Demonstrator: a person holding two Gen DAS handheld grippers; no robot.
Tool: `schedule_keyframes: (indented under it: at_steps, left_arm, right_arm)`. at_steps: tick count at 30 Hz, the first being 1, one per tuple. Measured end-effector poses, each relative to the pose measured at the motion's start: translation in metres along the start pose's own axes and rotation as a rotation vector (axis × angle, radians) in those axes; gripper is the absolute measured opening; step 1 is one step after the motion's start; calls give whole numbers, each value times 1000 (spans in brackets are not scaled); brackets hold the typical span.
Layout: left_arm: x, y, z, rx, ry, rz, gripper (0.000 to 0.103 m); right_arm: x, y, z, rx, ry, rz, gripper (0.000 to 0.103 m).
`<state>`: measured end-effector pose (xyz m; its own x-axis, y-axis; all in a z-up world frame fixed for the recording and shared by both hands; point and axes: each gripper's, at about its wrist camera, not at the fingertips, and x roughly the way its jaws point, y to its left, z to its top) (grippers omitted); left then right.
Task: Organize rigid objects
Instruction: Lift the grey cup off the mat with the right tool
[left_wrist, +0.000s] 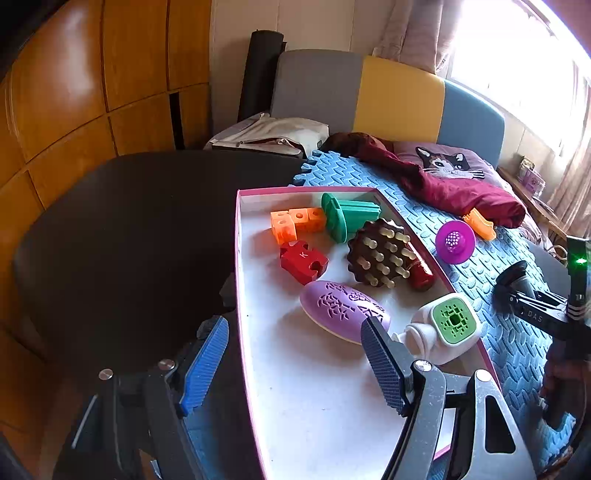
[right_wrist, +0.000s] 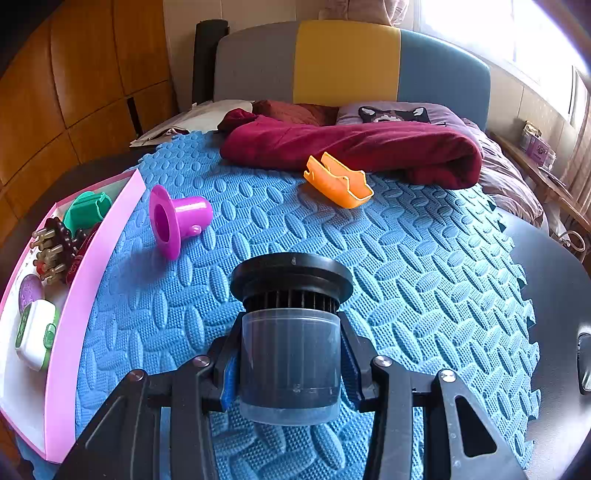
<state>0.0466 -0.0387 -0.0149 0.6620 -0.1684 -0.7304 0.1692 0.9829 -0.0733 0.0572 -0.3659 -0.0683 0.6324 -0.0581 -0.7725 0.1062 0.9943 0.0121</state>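
The right gripper (right_wrist: 290, 369) is clamped on a black filter (right_wrist: 290, 332) with a clear plastic cup at its near end, both pads pressing the cup's sides, and the filter's wide black rim faces away over the blue foam mat (right_wrist: 406, 258). On the mat ahead lie a magenta funnel (right_wrist: 177, 219) on its side and, farther off, an orange clip (right_wrist: 338, 181) touching a maroon cloth (right_wrist: 351, 147). The left gripper (left_wrist: 295, 362) hangs with its fingers spread apart and nothing between them, over the near edge of the pink box (left_wrist: 238, 258) beside the mat. Inside the box are orange blocks (left_wrist: 295, 223), a green spool (left_wrist: 345, 218), a red puzzle piece (left_wrist: 303, 260), a brown peg brush (left_wrist: 382, 253), a purple oval case (left_wrist: 340, 308) and a white bottle with a green cap (left_wrist: 443, 328).
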Motion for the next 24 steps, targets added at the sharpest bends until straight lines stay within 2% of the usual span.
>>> schedule_keyframes:
  at_steps: [24]
  left_arm:
    - [-14,10,-1,-1,-27,22,75]
  right_arm:
    - [-1,3,0,-14,-2,-17,43]
